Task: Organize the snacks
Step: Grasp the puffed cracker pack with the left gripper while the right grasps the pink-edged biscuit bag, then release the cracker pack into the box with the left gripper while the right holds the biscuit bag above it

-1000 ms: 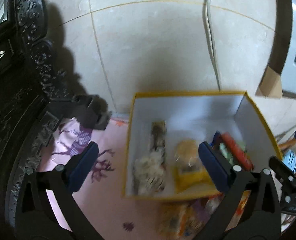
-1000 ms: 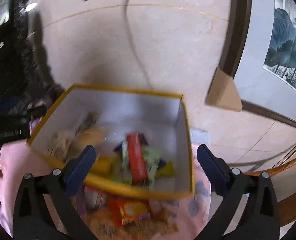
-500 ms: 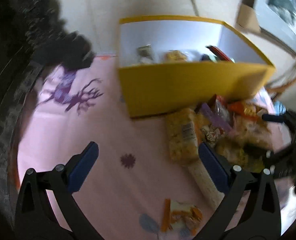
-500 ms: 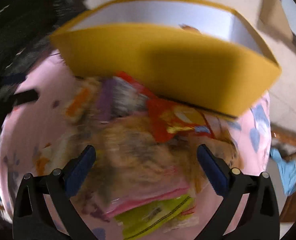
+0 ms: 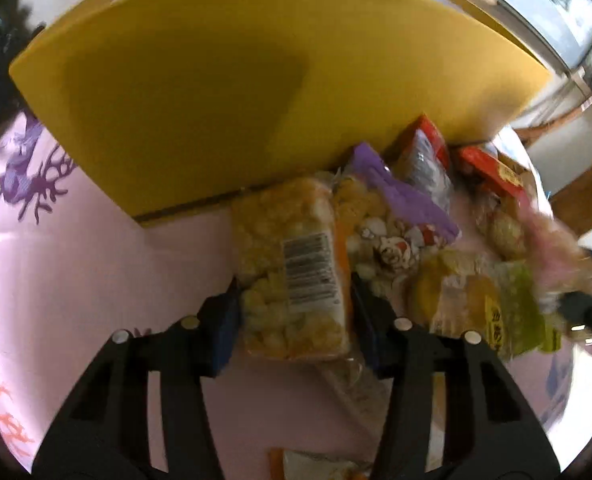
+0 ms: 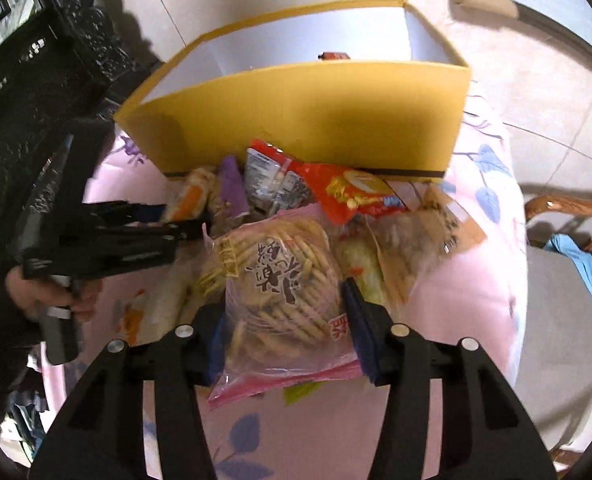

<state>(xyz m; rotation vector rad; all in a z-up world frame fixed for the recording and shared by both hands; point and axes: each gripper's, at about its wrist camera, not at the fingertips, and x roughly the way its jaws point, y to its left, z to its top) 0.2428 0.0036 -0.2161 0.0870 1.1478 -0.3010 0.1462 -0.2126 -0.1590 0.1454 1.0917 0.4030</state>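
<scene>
A yellow box with a white inside stands on the pink cloth; it also shows in the right wrist view. A heap of snack packs lies in front of it. My left gripper is shut on a clear bag of yellow puffs with a barcode label. My right gripper is shut on a pink bag of biscuit sticks. The left gripper also shows in the right wrist view at the left of the heap.
Around the held bags lie a purple pack, red packs, a brown paper pack and a green-yellow pack. Dark carved furniture stands at the left. A wooden chair with blue cloth is at the right.
Both grippers came down from above the box to the heap in front of it. Both were wide open; each has closed on a snack bag.
</scene>
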